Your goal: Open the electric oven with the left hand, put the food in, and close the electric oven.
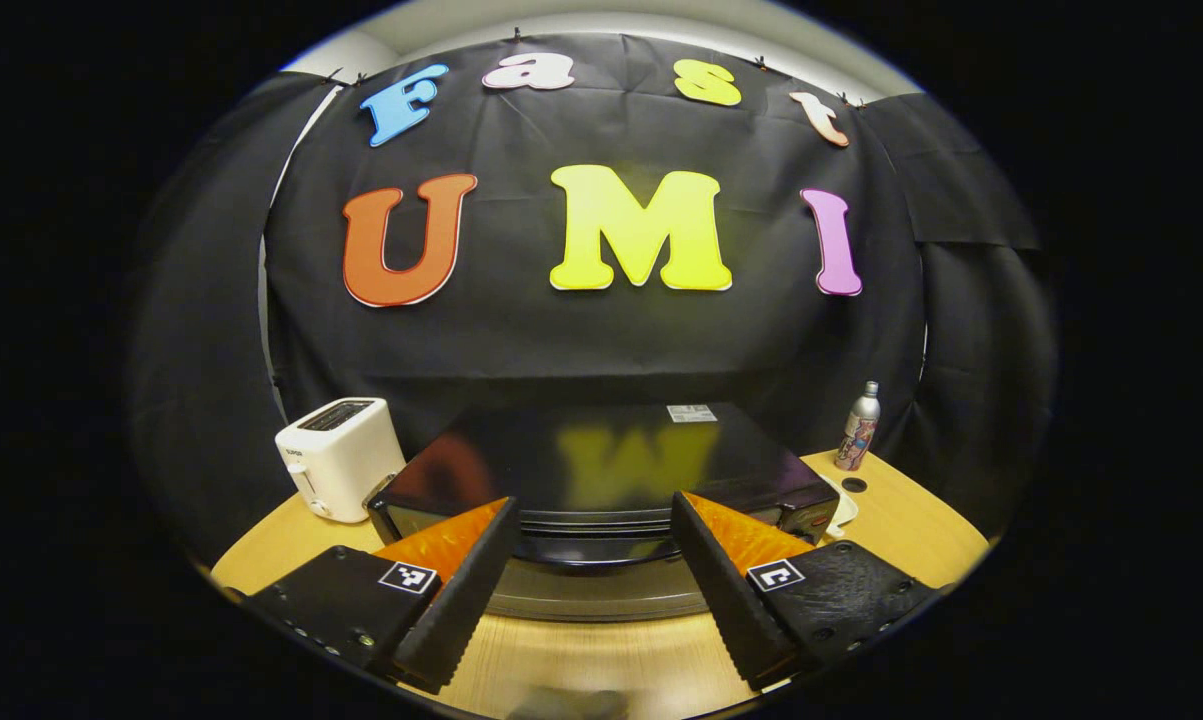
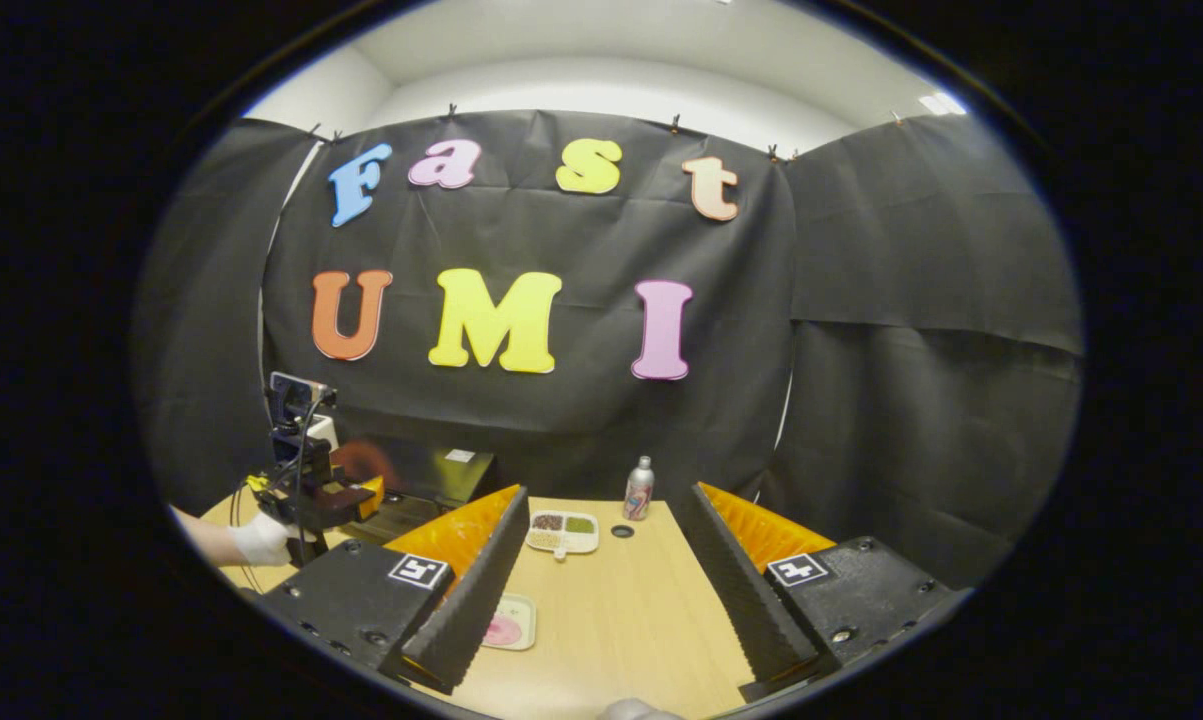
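Note:
The black electric oven (image 1: 601, 460) stands on the wooden table right in front of my left gripper (image 1: 596, 600). That gripper is open, and the oven's front top edge with its dark handle (image 1: 591, 548) shows between its fingers. The door looks shut. In the right gripper view the oven (image 2: 436, 475) sits at the far left, with the left gripper (image 2: 311, 495) and a gloved hand (image 2: 259, 540) before it. My right gripper (image 2: 601, 590) is open above the table and holds nothing. A small tray with pink food (image 2: 511, 625) lies partly hidden behind one of its fingers.
A white toaster (image 1: 341, 455) stands left of the oven. Right of the oven are a metal bottle (image 1: 859, 427), a small black disc (image 1: 854, 485) and a white dish (image 2: 563, 532) with divided food. Bare wooden tabletop (image 2: 641, 620) stretches ahead of the right gripper.

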`<state>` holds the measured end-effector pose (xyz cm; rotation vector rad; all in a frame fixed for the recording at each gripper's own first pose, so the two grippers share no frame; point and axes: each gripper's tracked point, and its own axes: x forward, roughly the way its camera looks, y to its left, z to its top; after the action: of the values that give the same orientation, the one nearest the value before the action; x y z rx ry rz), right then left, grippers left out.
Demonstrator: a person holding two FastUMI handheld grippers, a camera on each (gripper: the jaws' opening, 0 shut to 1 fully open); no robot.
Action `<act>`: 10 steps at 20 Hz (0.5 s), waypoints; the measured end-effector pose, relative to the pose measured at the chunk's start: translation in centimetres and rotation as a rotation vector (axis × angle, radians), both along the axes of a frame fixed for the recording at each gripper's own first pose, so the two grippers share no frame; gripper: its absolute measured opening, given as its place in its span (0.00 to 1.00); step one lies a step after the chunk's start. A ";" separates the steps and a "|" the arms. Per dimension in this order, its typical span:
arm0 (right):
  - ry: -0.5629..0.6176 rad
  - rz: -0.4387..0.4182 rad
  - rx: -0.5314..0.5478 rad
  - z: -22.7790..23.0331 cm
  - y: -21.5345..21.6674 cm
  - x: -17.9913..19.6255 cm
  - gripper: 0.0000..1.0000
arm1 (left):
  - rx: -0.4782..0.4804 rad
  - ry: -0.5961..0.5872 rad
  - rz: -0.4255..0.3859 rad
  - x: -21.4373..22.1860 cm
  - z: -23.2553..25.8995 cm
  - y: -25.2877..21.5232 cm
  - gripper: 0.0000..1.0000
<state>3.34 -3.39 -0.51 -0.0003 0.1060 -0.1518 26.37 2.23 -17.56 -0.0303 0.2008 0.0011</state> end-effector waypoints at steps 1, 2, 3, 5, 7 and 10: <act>0.000 -0.005 0.003 0.0 -0.1 0.0 0.97 | -0.003 0.011 0.001 0.4 -0.6 0.1 0.97; 0.003 -0.009 0.007 -0.1 -0.2 0.0 0.96 | -0.002 0.032 0.008 0.4 -1.2 0.2 0.96; 0.007 -0.010 0.009 -0.2 -0.1 -0.1 0.96 | 0.024 0.012 0.013 1.0 -0.9 0.7 0.96; 0.015 -0.009 0.004 -0.5 -0.1 -0.2 0.96 | 0.015 0.027 0.008 1.1 -1.3 0.5 0.97; 0.017 -0.003 0.002 -0.5 0.1 0.0 0.96 | 0.020 0.037 0.004 0.9 -1.4 0.6 0.98; 0.014 0.010 0.017 -0.5 0.6 0.0 0.96 | 0.013 0.058 -0.003 0.2 -1.4 0.6 0.97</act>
<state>3.35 -2.76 -1.02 0.0149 0.1214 -0.1411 26.59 2.79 -18.96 -0.0174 0.2588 0.0007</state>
